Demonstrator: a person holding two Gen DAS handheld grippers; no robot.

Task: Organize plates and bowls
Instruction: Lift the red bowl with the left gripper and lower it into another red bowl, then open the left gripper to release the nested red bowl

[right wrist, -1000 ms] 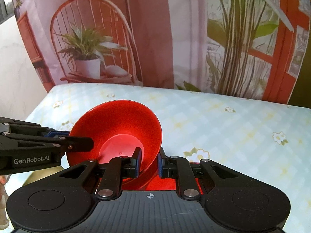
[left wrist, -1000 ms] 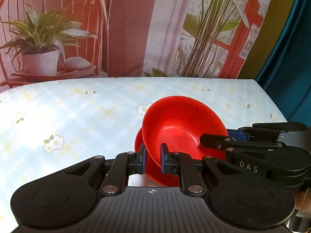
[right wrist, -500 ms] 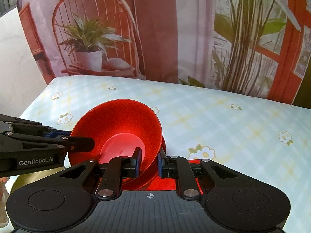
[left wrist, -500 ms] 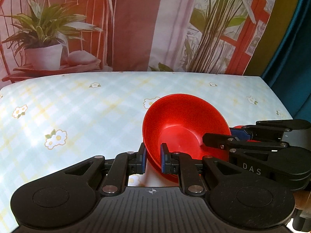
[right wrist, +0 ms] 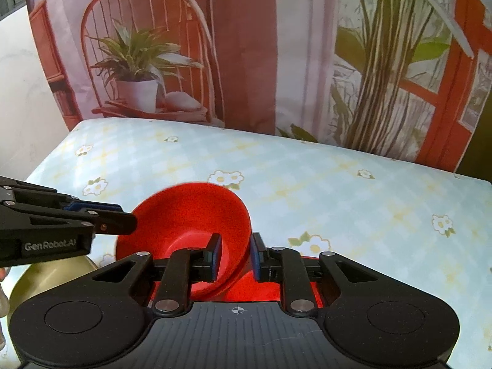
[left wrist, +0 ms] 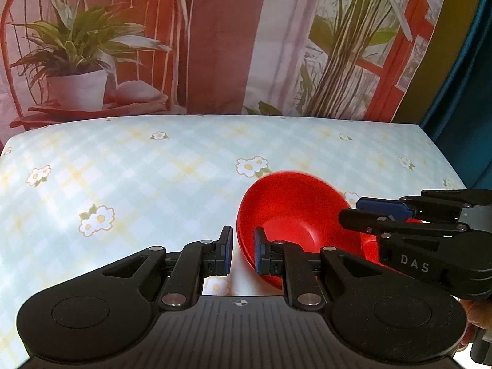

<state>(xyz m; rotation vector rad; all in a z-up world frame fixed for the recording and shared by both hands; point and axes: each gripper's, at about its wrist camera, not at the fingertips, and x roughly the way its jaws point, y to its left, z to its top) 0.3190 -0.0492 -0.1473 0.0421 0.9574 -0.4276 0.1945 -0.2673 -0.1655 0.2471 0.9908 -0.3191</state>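
A red bowl (left wrist: 295, 215) (right wrist: 190, 215) sits low on a red plate (right wrist: 246, 289) near the table's front edge. My left gripper (left wrist: 241, 253) straddles the bowl's left rim with its jaws parted and a gap on both sides. My right gripper (right wrist: 235, 256) straddles the bowl's right rim, its jaws also parted. Each gripper shows from the side in the other's view: the right one (left wrist: 399, 215) and the left one (right wrist: 77, 215). The plate is mostly hidden under the bowl and my right gripper.
A gold bowl (right wrist: 52, 276) sits at the front left, below the left gripper. The table has a pale checked cloth with flowers (left wrist: 153, 184). A printed backdrop of plants and a chair hangs behind the far edge.
Both grippers have opened and let go of the red bowl's rim. The bowl has dropped from its tilted, lifted pose down onto the red plate.
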